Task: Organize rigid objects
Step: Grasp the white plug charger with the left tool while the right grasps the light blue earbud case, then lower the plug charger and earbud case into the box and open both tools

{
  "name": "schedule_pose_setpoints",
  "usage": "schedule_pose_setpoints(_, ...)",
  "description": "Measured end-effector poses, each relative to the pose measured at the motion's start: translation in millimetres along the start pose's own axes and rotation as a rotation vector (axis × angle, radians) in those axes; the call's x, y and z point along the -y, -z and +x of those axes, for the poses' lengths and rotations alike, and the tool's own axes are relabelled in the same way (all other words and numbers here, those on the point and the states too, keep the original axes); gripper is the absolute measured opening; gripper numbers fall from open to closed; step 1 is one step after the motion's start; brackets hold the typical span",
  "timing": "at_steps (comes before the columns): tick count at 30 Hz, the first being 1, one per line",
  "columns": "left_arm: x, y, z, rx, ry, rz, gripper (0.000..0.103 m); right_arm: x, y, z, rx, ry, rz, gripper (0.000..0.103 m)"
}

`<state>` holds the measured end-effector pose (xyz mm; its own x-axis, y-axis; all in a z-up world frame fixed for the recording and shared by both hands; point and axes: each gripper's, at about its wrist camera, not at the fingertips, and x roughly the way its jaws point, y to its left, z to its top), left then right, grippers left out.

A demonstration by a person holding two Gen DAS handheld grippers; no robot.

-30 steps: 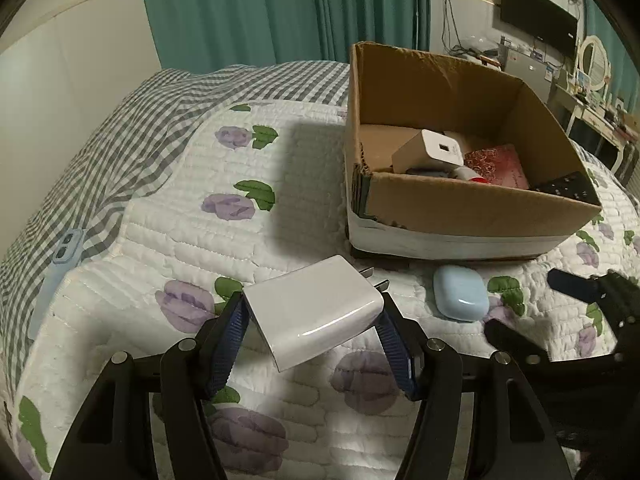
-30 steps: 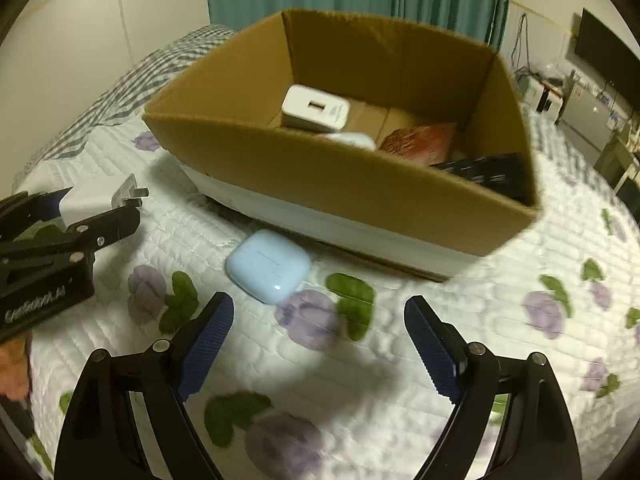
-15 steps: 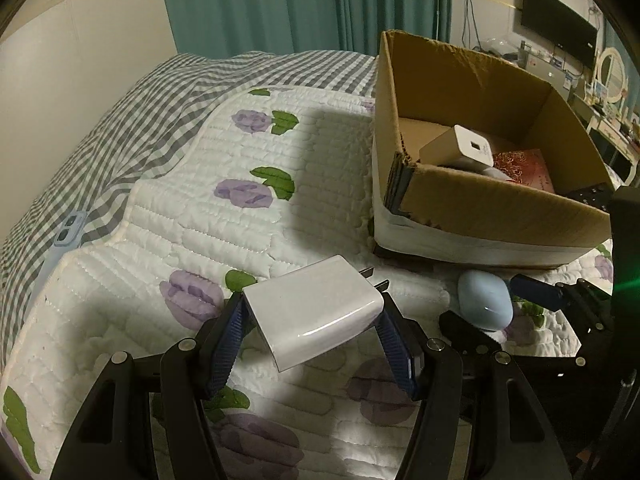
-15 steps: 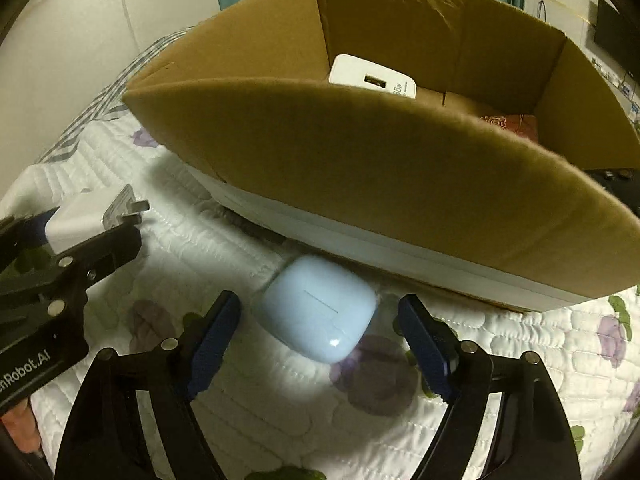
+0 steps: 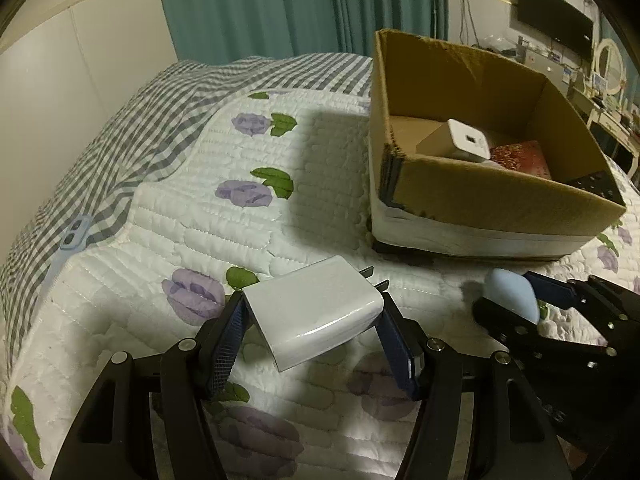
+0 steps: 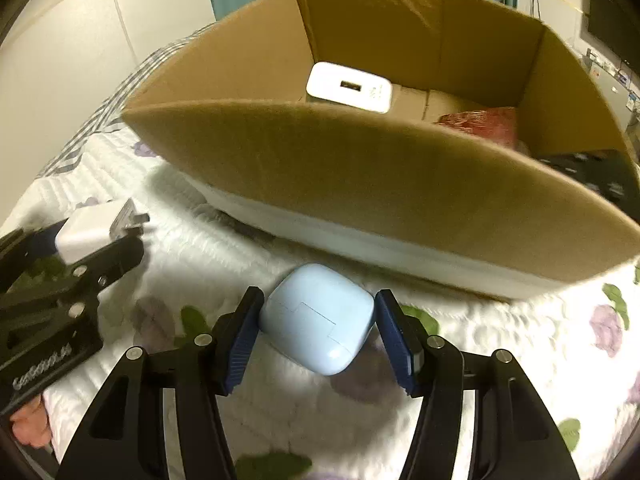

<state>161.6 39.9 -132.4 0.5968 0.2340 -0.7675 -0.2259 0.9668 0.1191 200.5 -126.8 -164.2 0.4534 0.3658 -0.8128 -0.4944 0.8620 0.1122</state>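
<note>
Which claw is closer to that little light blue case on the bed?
Right. The right claw has its fingers on both sides of the light blue case, gripping it. The left claw is off to the case's left, holding a white charger.

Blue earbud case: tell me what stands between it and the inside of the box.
The cardboard box's near wall rises directly behind the blue earbud case held in the right tongs; the case must clear it. Nothing else visible intervenes.

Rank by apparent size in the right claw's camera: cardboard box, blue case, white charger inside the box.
1. cardboard box, by far.
2. blue case, though nearness inflates it.
3. white charger, farther off and partly hidden, so unsure.
</note>
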Motion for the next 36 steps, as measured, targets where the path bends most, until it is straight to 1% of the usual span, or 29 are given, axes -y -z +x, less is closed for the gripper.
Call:
schedule_pose_setpoints(5,1.9,-0.1,-18.1,0.038,0.018,0.006,0.065,-2.7,6.0,-34.4,0.039,0.019,-0.021,0.057)
schedule_pose_setpoints(8,1.4,0.4,-31.0,0.058,0.028,0.0,0.065,-6.6,13.0,-64.5,0.088,0.044,-0.039,0.057)
schedule_pose_setpoints(11,-0.6,0.4,-43.5,0.065,0.055,-0.022,0.065,-1.5,17.6,-89.2,0.138,0.073,-0.032,0.057)
schedule_pose_setpoints(13,0.6,0.0,-52.6,0.074,0.075,-0.026,0.065,1.2,21.5,-105.4,0.156,0.076,-0.007,0.057)
schedule_pose_setpoints(16,5.6,-4.5,-71.0,0.107,0.1,-0.012,0.065,-1.3,21.6,-126.0,0.184,0.088,0.004,0.057)
schedule_pose_setpoints(17,6.3,-6.6,-75.4,0.117,0.11,-0.008,0.065,-2.5,15.8,-127.4,0.195,0.091,0.003,0.057)
schedule_pose_setpoints(21,8.7,-21.4,-90.9,0.153,0.138,-0.001,0.065,-4.3,7.7,-158.4,0.247,0.102,-0.01,0.057)
schedule_pose_setpoints(23,10.4,-32.0,-96.3,0.167,0.152,0.002,0.065,-6.2,-0.7,-170.3,0.274,0.112,-0.029,0.057)
schedule_pose_setpoints(27,15.5,-64.8,-100.2,0.216,0.173,0.012,0.065,-1.2,-23.4,-186.9,0.326,0.132,-0.055,0.057)
schedule_pose_setpoints(29,20.9,-83.7,-97.7,0.253,0.172,0.026,0.065,4.4,-41.1,-191.0,0.343,0.137,-0.062,0.057)
schedule_pose_setpoints(32,27.7,-107.5,-86.8,0.278,0.174,0.046,0.065,11.2,-67.7,-190.0,0.368,0.154,-0.081,0.057)
schedule_pose_setpoints(34,33.6,-126.0,-71.2,0.278,0.186,0.054,0.065,17.7,-84.3,-187.9,0.383,0.158,-0.087,0.057)
schedule_pose_setpoints(36,38.7,-137.6,-56.5,0.269,0.188,0.05,0.065,24.6,-101.9,-182.0,0.391,0.152,-0.092,0.057)
